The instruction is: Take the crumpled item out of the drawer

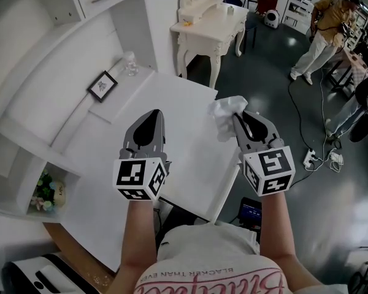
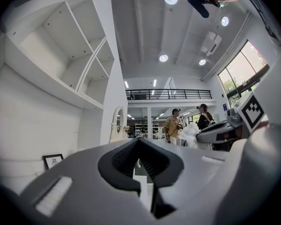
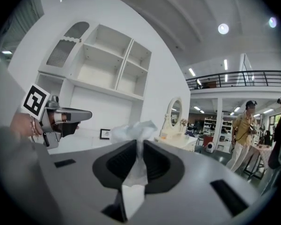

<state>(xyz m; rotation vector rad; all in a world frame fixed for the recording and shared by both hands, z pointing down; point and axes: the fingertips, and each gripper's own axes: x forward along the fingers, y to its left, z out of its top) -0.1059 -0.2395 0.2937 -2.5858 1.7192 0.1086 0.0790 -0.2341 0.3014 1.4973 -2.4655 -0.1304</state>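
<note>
Claw by claw, then: my left claw [image 1: 153,115] is pinched together on nothing, its tips meeting above the white counter [image 1: 193,152]. To its right, my right claw [image 1: 239,118] is clamped narrow on the crumpled item [image 1: 226,114], a white wad held in the air above the counter's far edge. No view shows me the drawer.

In the right gripper view a flattened strip of the crumpled item [image 3: 131,128] runs down between the pads, and the loose puff stands out past the tips. I judge it to be tissue-like: nearly weightless, soft and easy to squash. It looks more likely to tear or slide out by a thin tail than to break. The best hold is through the bunched middle, where several folds stack, not on a single loose corner.
</note>
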